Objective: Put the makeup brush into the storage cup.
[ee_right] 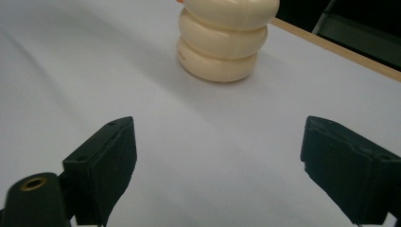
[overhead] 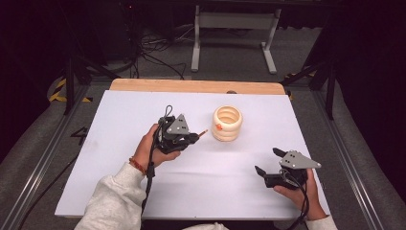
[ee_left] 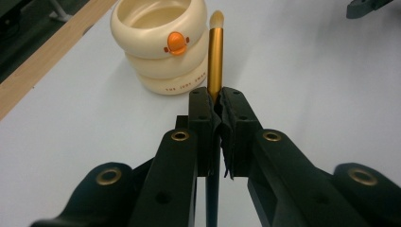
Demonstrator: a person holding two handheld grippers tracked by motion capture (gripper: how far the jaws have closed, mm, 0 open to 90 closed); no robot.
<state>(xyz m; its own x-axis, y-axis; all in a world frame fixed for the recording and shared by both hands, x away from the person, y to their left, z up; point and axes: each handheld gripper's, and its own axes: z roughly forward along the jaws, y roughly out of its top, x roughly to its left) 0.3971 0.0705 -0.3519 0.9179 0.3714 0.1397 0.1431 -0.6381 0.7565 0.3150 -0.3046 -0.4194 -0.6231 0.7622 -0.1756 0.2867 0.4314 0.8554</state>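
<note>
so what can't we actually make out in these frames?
- Brush: its lower handle is hidden between the left gripper pads in the left gripper view; too small in the high view.
- Cream holder: rim and inside cut off by the top edge in the right gripper view.
- Lettering on the holder's base: too small to read, left gripper view.
- Right gripper: body below the bottom edge.

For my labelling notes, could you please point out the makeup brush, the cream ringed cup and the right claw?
makeup brush [ee_left: 215,61], left gripper view, on its gold handle.
cream ringed cup [ee_left: 158,21], left gripper view, on its top ring's rim.
right claw [overhead: 270,160], high view, midway between its open fingertips.
</note>
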